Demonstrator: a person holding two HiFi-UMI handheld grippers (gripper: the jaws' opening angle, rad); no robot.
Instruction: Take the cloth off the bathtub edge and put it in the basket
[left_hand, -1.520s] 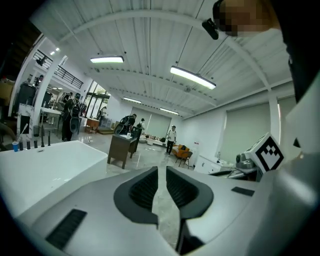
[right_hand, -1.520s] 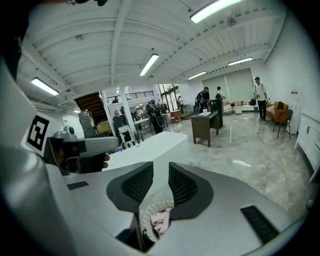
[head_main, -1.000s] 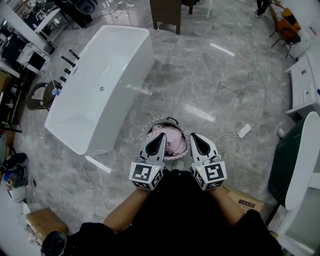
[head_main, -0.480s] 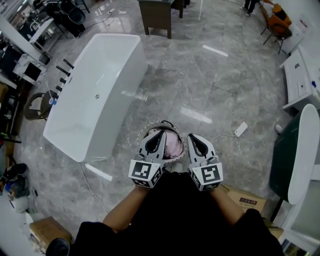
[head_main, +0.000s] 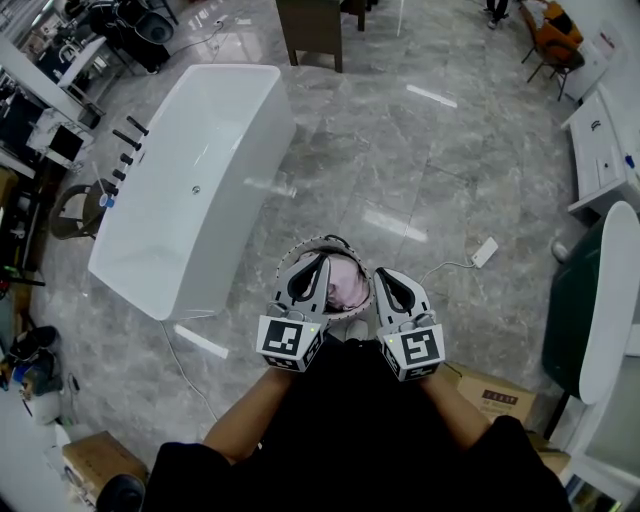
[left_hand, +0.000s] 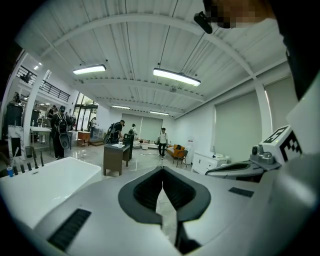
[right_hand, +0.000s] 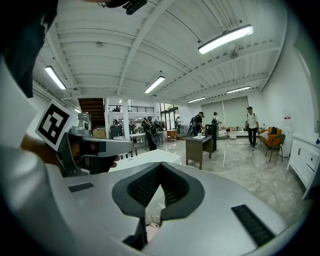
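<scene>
The pink cloth (head_main: 346, 284) lies in the basket (head_main: 325, 240) at centre frame. The bathtub (head_main: 190, 190), upper left, has a bare edge. The left gripper (head_main: 317, 260) and right gripper (head_main: 386, 274) are closed and empty, so the task looks done.

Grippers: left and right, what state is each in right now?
Left gripper: closed, holding nothing.
Right gripper: closed, holding nothing.

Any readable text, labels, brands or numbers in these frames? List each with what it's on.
No legible text anywhere.
Print on the cardboard box: too small to read.
Cubes on the left gripper and right gripper: square marker patterns only, no letters or digits.
</scene>
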